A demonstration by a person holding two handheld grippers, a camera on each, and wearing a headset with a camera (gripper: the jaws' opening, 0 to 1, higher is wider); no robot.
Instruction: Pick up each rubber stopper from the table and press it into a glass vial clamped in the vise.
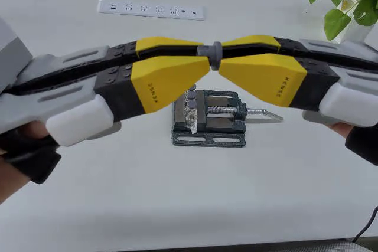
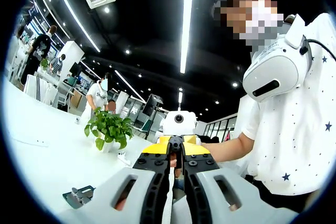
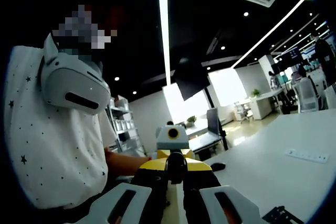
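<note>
Head view: we've got the left gripper point(image 1: 202, 57) and right gripper point(image 1: 227, 57) tip to tip, both pinching the grey rubber stopper point(image 1: 214, 55); it's up over the vise point(image 1: 208, 138) with glass vials point(image 1: 192, 121) on the table point(image 1: 177, 205).

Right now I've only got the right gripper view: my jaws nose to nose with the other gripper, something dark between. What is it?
Observer: A grey rubber stopper. The left gripper and right gripper each pinch one end, up off the table.
Operator: Vise? I see one corner.
Observer: In the head view the vise sits on the table, below the stopper in the picture, screw handle toward the right gripper's side.
Operator: Vial ready?
Observer: A clear glass vial stands in the vise at the end on the left gripper's side; grey tops behind it may be stoppers, too small to tell.
</note>
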